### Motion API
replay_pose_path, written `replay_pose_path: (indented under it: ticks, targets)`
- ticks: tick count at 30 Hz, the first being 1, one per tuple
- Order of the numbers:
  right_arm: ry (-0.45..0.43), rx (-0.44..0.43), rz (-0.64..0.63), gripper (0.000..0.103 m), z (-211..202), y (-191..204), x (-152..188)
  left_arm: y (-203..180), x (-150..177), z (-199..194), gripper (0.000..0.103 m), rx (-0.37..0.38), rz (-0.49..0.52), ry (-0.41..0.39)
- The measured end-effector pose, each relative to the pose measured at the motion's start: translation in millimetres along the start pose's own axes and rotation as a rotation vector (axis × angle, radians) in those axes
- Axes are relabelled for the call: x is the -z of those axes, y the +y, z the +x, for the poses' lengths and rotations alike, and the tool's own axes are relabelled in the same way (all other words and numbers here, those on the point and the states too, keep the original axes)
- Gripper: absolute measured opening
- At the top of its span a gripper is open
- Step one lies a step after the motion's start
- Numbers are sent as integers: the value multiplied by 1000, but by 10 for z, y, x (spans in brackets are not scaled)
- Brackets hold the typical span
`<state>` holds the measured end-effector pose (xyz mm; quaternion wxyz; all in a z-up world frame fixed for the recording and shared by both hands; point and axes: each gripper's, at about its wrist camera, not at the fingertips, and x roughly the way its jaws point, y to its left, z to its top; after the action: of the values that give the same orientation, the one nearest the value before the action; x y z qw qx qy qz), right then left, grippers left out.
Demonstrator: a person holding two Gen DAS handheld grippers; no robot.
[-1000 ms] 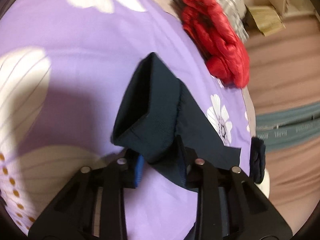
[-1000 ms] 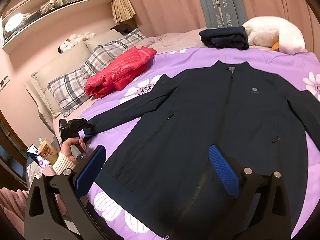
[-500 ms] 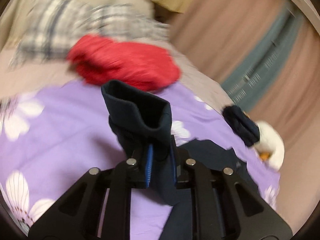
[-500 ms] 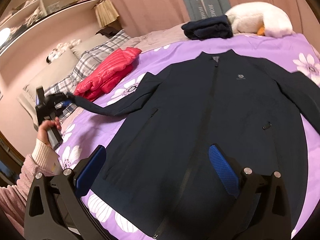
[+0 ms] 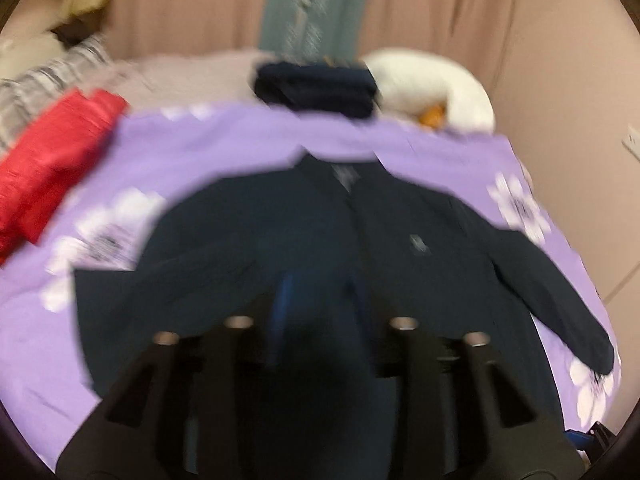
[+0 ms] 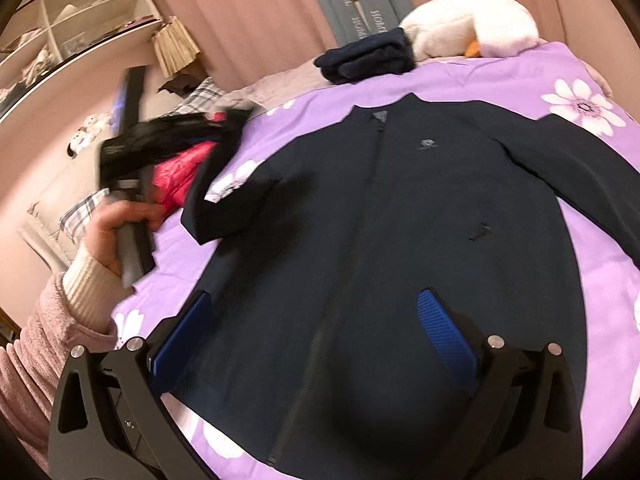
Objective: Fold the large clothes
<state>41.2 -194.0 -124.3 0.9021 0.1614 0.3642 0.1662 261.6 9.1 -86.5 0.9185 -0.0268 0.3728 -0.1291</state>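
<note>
While the navy jacket (image 6: 400, 208) lies front-up on the bed, the following applies:

Jacket position: spread flat on the purple floral bedspread (image 6: 520, 80), collar toward the curtain, zip closed down the middle.
Jacket sleeve, picture-left: lifted off the bedspread and folded in across the chest — its cuff (image 6: 224, 140) hangs at the left hand-held gripper.
Jacket sleeve, picture-right: stretched out flat on the bedspread.
Left hand-held gripper (image 5: 316, 312): jaws opening; dark cloth sits between them, though motion blur hides whether the pads touch it.
Left hand (image 6: 116, 232): wrapped around the grey handle, with a cream cuff and pink sleeve behind it.
Right hand-held gripper (image 6: 316, 336): jaws spread wide, blue pads apart, nothing between them — it hovers over the jacket's lower front.
Red puffer jacket (image 5: 52, 152): lies on the bed beside the plaid pillow (image 5: 48, 72).
Folded dark garment (image 6: 368, 60): rests at the far edge of the bed, touching the white plush toy (image 6: 472, 24).
</note>
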Motion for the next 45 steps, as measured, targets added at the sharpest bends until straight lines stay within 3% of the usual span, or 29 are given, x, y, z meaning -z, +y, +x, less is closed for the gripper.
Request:
replay_pose_path:
  ticks: [1,5,9,12,15,18,21,24,29,30,31,32,34,38,41,43,45]
  targets:
    - [3,6,-1,102,-4,-12,12,-106,70,109,74,20,5,29]
    - [27,15,7,102,15,-50,43,-222,344,195,78,88,7,87]
    - [54,7,7,102,126,-81,26,227,686,-180,88,149,-125,50]
    - [78,-21,7,102,323,-87,-91,725,920,-437,88,127,-262,27]
    - [103,-66,26,102,627,-95,-279,1315,1224,-753,89,37,-412,-9]
    - [149,-115,46,102,1076,-44,-514,1685,1448,-992,89,-6,-508,-32]
    - [192,-168,48,102,1564,49,-750,1920,1642,-1148,90,-17,-587,-50]
    - [206,-130,25,102,2047,132,-973,2070,1758,-1210,90,-25,-624,-46]
    - [278,-33,15,73,2687,200,-1075,2231,1864,-1262,91,-16,-643,-40]
    - [306,-24,-10,62,2803,247,-1062,2248,1880,-1254,91,-17,-648,-39]
    - [322,-16,-38,43,2849,280,-1026,2264,1892,-1243,91,-14,-655,-37]
    - [332,32,-97,37,2894,356,-1003,2266,1899,-1227,91,-11,-660,-36]
    - [325,40,-148,7,2892,415,-1032,2288,1922,-1198,91,-1,-674,-34]
    - [247,52,-209,5,2646,428,-1248,2274,1947,-1132,91,17,-677,-25]
    - [94,77,-147,5,2191,281,-1572,2229,1934,-1086,91,32,-671,-18]
    - [-32,133,-80,5,1785,37,-1765,2190,1921,-1048,91,43,-665,-10]
    - [-73,214,-40,5,1583,-192,-1837,2144,1885,-983,91,60,-656,4]
